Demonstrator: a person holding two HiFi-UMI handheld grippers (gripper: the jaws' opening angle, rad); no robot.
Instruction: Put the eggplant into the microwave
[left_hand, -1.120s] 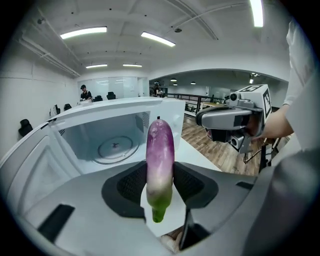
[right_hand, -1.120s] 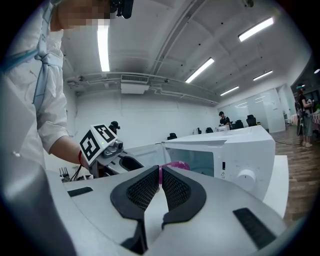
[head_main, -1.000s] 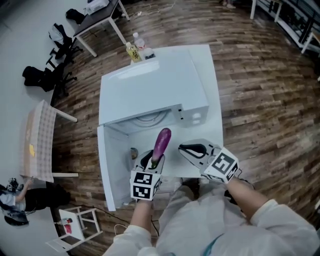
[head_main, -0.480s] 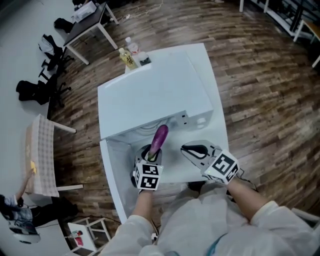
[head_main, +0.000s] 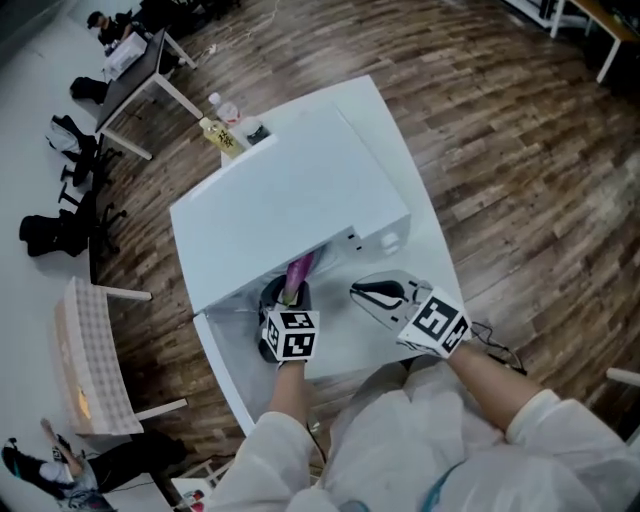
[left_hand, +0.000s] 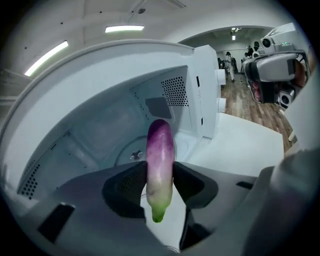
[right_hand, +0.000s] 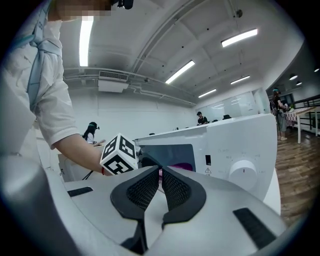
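Left hand-held gripper (head_main: 285, 303) clamps eggplant (left_hand: 160, 159), long axis straight ahead of jaws, tip at microwave (head_main: 290, 190) mouth dead ahead; right hand-held gripper (right_hand: 160, 174) closed, empty, alongside

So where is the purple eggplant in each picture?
Head view: eggplant in the middle, its tip poking into the open microwave.
Left gripper view: dead centre, upright, clamped between the jaws.
Right gripper view: only a purple sliver just behind the jaws.
Shared landmark: the white microwave, seen in all three views.
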